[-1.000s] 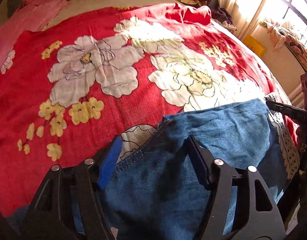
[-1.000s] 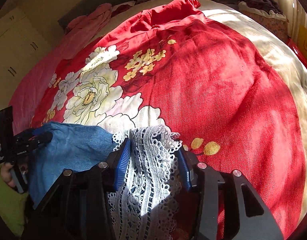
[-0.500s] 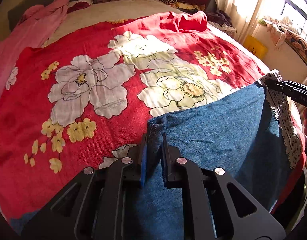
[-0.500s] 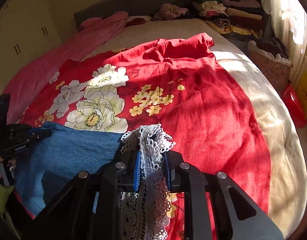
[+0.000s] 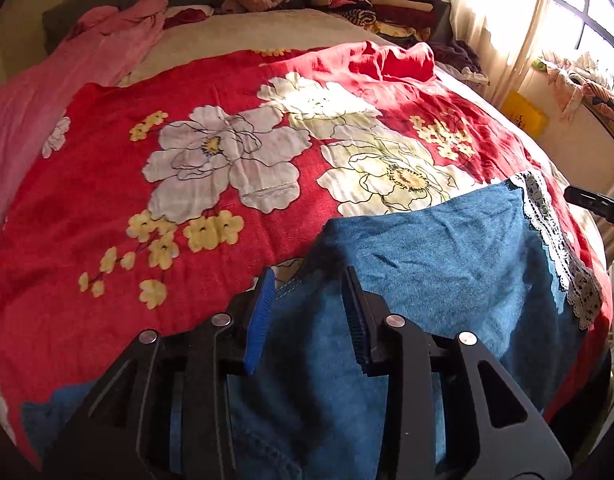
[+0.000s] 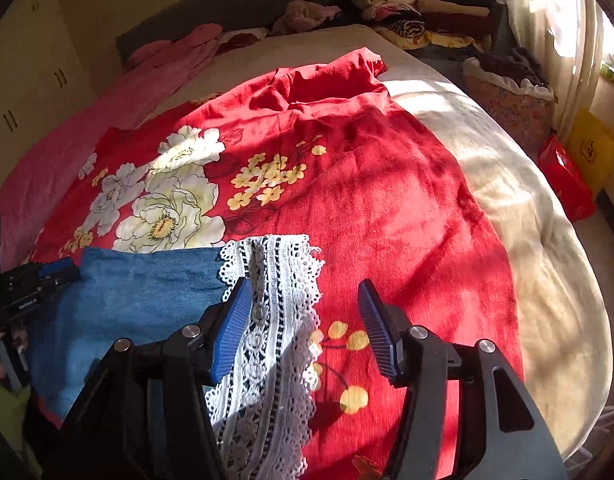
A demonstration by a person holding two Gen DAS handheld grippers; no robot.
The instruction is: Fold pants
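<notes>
The blue pants (image 5: 447,256) lie on the red flowered blanket (image 5: 107,208) at the near edge of the bed (image 6: 507,184). The left gripper (image 5: 309,312) is opening over their folded edge, released. The right gripper (image 6: 307,328) is opening too, its lace trim (image 6: 275,320) lying loose between the jaws

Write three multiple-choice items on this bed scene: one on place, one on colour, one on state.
1. Where does the white lace trim lie in the right wrist view?
A. left of the denim
B. right of the denim
C. on the pink cloth

2. What colour is the bedspread around its flowers?
A. red
B. green
C. grey

3. How do the right tongs stand?
A. clamped on lace
B. apart, nothing pinched
C. clamped on denim

Answers: 1 B, lace borders the blue jeans on their right edge. 2 A, red ground shows. 3 B, the pads stand apart, opening.
</notes>
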